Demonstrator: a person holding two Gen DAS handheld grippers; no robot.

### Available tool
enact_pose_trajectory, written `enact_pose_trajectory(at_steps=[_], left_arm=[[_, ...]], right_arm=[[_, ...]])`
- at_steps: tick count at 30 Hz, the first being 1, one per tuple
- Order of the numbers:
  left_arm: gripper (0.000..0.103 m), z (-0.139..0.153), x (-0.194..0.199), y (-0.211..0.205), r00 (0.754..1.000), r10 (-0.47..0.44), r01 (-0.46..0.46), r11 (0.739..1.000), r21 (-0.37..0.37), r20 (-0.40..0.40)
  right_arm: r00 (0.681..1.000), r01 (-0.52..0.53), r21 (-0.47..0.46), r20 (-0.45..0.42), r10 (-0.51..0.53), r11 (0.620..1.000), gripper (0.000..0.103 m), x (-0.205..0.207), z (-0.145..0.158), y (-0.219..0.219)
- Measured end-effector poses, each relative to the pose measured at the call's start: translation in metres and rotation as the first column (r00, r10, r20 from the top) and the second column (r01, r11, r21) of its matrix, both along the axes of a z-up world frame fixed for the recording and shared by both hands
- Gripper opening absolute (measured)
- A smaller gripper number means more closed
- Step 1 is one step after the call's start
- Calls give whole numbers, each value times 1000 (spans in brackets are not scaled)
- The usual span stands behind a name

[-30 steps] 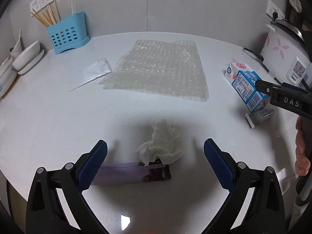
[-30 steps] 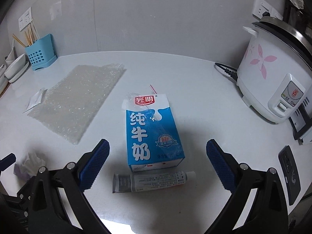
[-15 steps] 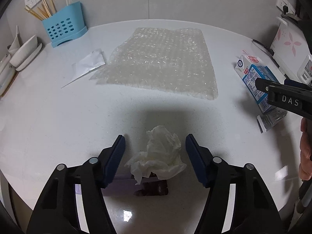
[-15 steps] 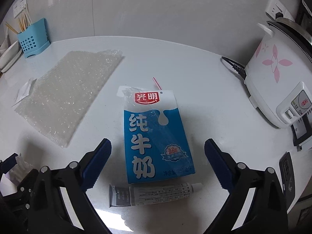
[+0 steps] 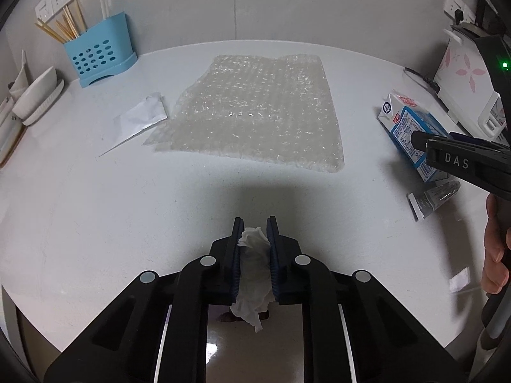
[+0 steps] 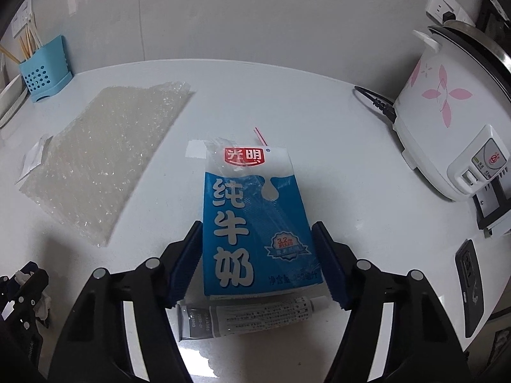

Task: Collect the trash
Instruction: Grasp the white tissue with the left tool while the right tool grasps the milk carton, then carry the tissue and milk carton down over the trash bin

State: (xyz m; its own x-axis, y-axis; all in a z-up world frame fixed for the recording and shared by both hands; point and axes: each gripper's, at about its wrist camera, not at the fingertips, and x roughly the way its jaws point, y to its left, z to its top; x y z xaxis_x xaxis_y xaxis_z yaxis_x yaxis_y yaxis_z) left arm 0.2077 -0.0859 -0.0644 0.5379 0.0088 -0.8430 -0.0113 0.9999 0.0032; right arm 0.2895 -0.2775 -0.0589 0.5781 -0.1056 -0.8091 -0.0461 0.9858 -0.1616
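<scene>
White crumpled tissue (image 5: pixel 254 268) was clamped in the left gripper (image 5: pixel 254 228) near the round white table's (image 5: pixel 95 210) front edge. Right gripper (image 6: pixel 260 239) straddled the blue milk carton (image 6: pixel 255 220), jaws just beside its sides; contact unclear. Bubble wrap sheet (image 5: pixel 255 118) lay beyond, bare tabletop between.

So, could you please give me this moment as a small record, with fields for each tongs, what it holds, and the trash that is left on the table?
left tongs: shut on tissue
right tongs: around milk carton, pads at its sides, contact unclear
carton pose: lying flat on table
left on table: bubble wrap, tube, paper
not trash: rice cooker, blue holder
</scene>
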Motion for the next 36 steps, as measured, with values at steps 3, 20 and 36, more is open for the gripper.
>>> enact_pose_trajectory(at_steps=[3, 20, 36], left_arm=[[14, 7, -3, -1, 1000, -4, 4, 1000, -4, 14], [14, 67, -55, -9, 989, -16, 20, 999, -25, 145], [14, 87, -131, -1, 979, -27, 40, 997, -63, 204]], right_arm=[[1000, 2, 7, 20, -2, 1000, 65, -6, 7, -1], [990, -24, 51, 142, 17, 998, 64, -77, 56, -4], [955, -115, 139, 288, 71, 984, 56, -196, 89, -6]])
